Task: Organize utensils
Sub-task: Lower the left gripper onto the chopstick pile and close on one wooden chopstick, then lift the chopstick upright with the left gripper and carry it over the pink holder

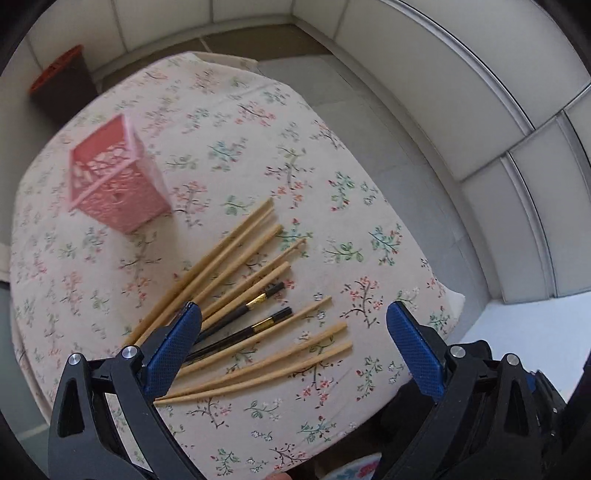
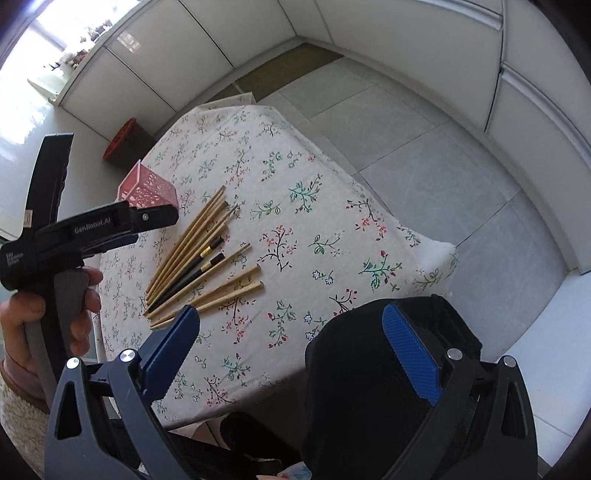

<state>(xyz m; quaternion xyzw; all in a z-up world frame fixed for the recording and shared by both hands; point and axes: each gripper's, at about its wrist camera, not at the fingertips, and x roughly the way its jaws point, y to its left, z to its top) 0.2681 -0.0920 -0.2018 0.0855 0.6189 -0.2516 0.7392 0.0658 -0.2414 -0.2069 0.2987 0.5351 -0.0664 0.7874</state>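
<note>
Several wooden chopsticks [image 1: 236,258] and two black chopsticks with gold bands [image 1: 255,302] lie fanned on the floral tablecloth [image 1: 332,206]. A pink openwork holder [image 1: 114,177] stands upright to their far left. My left gripper [image 1: 295,321] is open and empty, hovering above the near ends of the chopsticks. In the right wrist view the chopsticks [image 2: 199,251] and the pink holder [image 2: 147,192] lie ahead. My right gripper [image 2: 291,321] is open and empty, held back over the table's near edge. The left gripper's body [image 2: 92,229] shows there, held in a hand.
A brown bin with an orange rim [image 1: 62,85] stands on the floor beyond the table's far left corner. White cabinets [image 2: 369,29] line the walls. A dark-clothed knee [image 2: 369,369] sits under my right gripper. Grey tiled floor [image 2: 424,155] lies to the right.
</note>
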